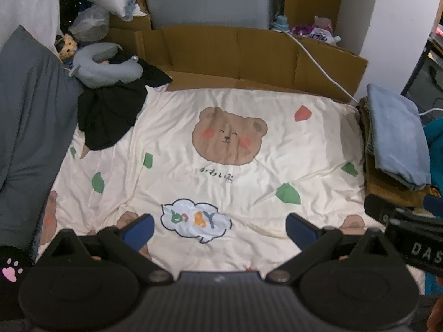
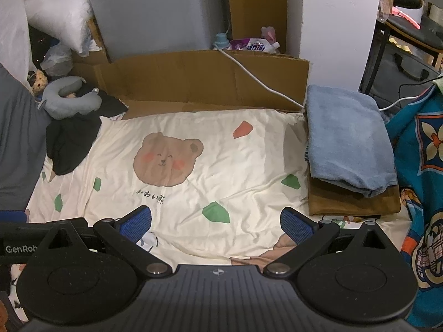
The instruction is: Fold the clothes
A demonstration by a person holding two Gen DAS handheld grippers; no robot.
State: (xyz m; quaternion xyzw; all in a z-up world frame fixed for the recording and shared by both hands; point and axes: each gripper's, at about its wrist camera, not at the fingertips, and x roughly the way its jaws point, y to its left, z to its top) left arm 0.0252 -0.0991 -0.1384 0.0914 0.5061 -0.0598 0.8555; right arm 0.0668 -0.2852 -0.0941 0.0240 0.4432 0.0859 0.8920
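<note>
- I had the left gripper [image 1: 220, 231] hovering over the near part of the bed, its blue-padded fingers [image 1: 138, 231] spread wide with nothing between them.
- My right gripper [image 2: 216, 225] hung just beside it, fingers [image 2: 296, 227] equally wide and gripping nothing; its black body showed at the 3 o'clock edge of the left view.
- Beneath both lay the cream bedsheet [image 1: 290, 144], printed with a brown bear face [image 1: 228, 135] near the centre, green and red leaf shapes, and a white cloud patch [image 1: 195, 220] between the left fingers.
- The clothes I was meant to fold sat in two places. At about 10 o'clock in the left view a black garment [image 1: 110, 116] lay crumpled on the sheet's far left corner, its upper end running under a grey neck pillow [image 1: 106, 69].
- At 3 o'clock a folded light-blue garment [image 2: 346, 138] rested on top of a folded brown one [image 2: 351, 202], stacked at the sheet's right edge, well apart from the black piece.
- Behind the sheet, at 12 o'clock, stood a flattened cardboard sheet [image 2: 193, 77] with a white cable [image 2: 257, 80] trailing down over it toward the folded stack.
- A grey pillow [image 1: 30, 116] filled the 9 o'clock side of the left view.
- A teal patterned cloth [image 2: 420, 166] hung at 3 o'clock in the right view.
</note>
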